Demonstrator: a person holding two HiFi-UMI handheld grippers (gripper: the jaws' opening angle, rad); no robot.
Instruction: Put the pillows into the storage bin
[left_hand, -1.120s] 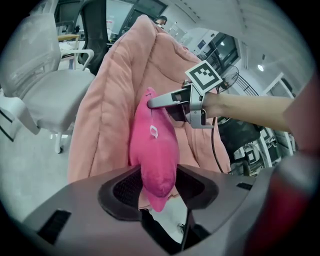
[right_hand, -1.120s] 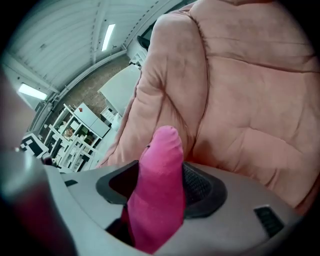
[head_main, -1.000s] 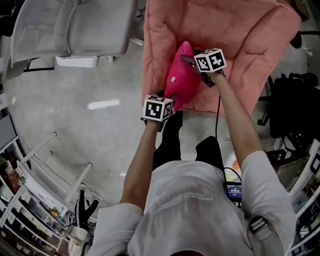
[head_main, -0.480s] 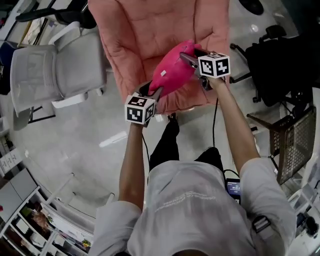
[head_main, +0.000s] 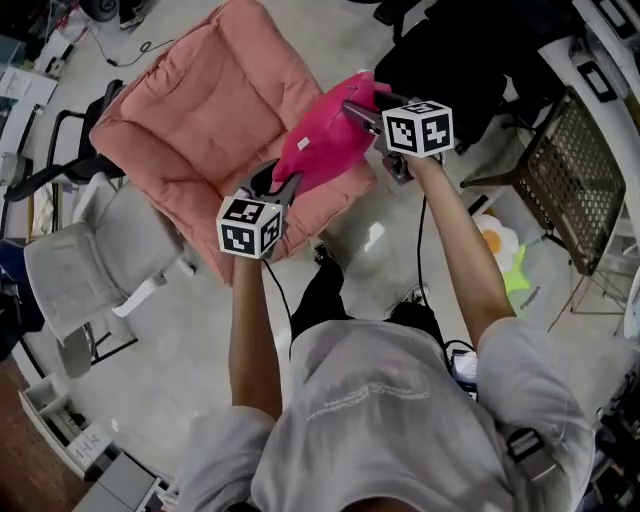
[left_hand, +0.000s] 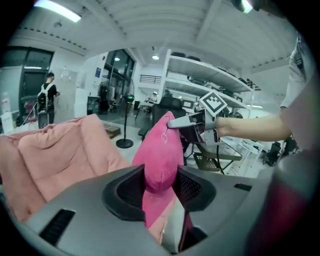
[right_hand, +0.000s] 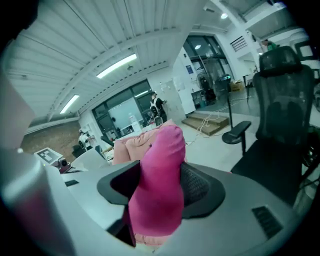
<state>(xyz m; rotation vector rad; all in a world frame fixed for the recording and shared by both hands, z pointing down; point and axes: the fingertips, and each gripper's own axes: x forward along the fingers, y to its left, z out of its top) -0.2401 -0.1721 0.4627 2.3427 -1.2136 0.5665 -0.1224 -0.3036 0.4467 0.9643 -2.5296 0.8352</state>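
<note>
You have the magenta pillow (head_main: 325, 145) strung between both claws, lifted clear above the pink padded lounge chair (head_main: 190, 130). Your left gripper (head_main: 283, 183) pinches the pillow's near-left end. Its jaws have just been closing, and the fabric is squeezed between the pads. Your right gripper (head_main: 358, 112) is clamped on the far-right end, with plush bulging out past both pads. A grip on each end looks meant to keep this soft, floppy thing from sagging or folding while you carry it.

The wire-mesh bin (head_main: 588, 165) at the right is probably where the pillow goes. The pillow is well apart from it and not yet in. A black office chair (head_main: 465, 60) stands at the far right, close to your right gripper, so you may have to swing round it. On the floor near the bin lies a white-and-yellow, egg-like cushion (head_main: 497, 243), likely one more to bring. A grey chair (head_main: 95, 270) sits at the left, out of the way.
</note>
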